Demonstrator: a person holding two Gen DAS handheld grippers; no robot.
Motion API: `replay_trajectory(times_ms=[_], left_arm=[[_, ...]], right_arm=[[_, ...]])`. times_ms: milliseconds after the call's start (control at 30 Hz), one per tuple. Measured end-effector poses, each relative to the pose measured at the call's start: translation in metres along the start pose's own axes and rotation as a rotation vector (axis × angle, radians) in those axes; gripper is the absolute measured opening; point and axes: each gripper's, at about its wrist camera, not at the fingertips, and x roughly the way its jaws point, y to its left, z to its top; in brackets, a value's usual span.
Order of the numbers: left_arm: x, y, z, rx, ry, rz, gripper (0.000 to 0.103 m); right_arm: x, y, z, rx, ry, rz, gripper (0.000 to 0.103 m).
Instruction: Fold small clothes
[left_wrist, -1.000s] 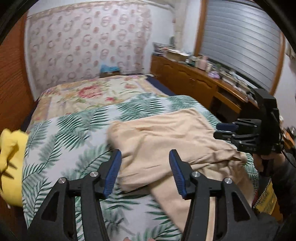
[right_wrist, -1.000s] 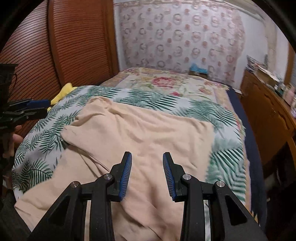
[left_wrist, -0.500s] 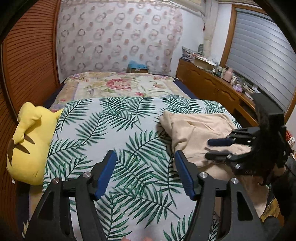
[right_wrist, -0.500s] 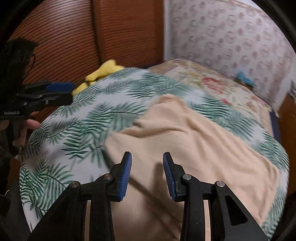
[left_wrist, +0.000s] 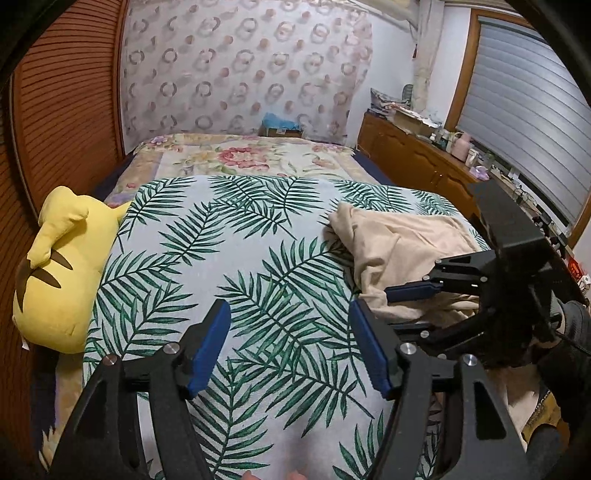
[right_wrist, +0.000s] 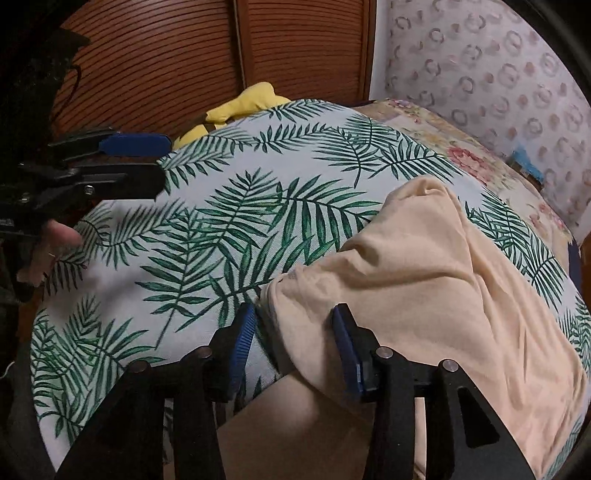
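A beige garment (right_wrist: 424, 280) lies bunched on the right side of the palm-leaf bedspread (right_wrist: 229, 229); it also shows in the left wrist view (left_wrist: 399, 251). My right gripper (right_wrist: 293, 347) is open, its jaws straddling the garment's near left edge just above the cloth. It shows from the side in the left wrist view (left_wrist: 413, 306), low over the garment's near edge. My left gripper (left_wrist: 290, 347) is open and empty over bare bedspread, left of the garment. It shows at the far left of the right wrist view (right_wrist: 147, 162).
A yellow plush toy (left_wrist: 62, 273) lies at the bed's left edge against the wooden slatted wall (left_wrist: 59, 122). A floral cover (left_wrist: 243, 155) lies on the far half of the bed. A cluttered wooden dresser (left_wrist: 424, 158) runs along the right.
The left gripper has swung left off the garment to bare bedspread. The right gripper has moved to the garment's left edge, and the garment now lies bunched toward the right.
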Motion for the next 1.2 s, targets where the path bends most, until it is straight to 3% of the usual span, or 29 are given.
replay_trajectory(times_ms=[367, 400, 467, 500, 600, 767, 900, 1000, 1133, 1200], left_arm=[[-0.004, 0.003, 0.003, 0.008, -0.018, 0.023, 0.068], [-0.004, 0.003, 0.003, 0.008, -0.018, 0.023, 0.068], [-0.004, 0.003, 0.003, 0.007, -0.018, 0.021, 0.068], [-0.004, 0.003, 0.003, 0.007, -0.017, 0.022, 0.068], [-0.002, -0.001, 0.004, 0.01, -0.012, 0.015, 0.068], [0.003, -0.013, 0.005, 0.033, -0.003, -0.005, 0.068], [0.005, -0.026, 0.007, 0.052, -0.003, -0.025, 0.069], [0.007, -0.036, 0.01, 0.068, -0.002, -0.043, 0.069], [0.01, -0.048, 0.012, 0.092, 0.003, -0.065, 0.069], [0.012, -0.054, 0.012, 0.099, 0.008, -0.076, 0.069]], right_arm=[[0.009, 0.014, -0.001, -0.054, -0.032, -0.073, 0.044], [0.009, 0.016, -0.002, -0.054, -0.034, -0.083, 0.041], [0.007, 0.016, -0.004, -0.037, -0.043, -0.101, 0.013], [0.006, 0.013, -0.004, -0.007, -0.051, -0.082, 0.009], [-0.011, 0.004, -0.007, 0.043, -0.106, -0.049, 0.006], [-0.069, -0.013, -0.017, 0.147, -0.27, -0.076, 0.006], [-0.124, -0.031, -0.032, 0.204, -0.374, -0.159, 0.006], [-0.154, -0.049, -0.044, 0.246, -0.401, -0.224, 0.006], [-0.174, -0.081, -0.061, 0.319, -0.375, -0.353, 0.006], [-0.171, -0.102, -0.073, 0.362, -0.322, -0.421, 0.006]])
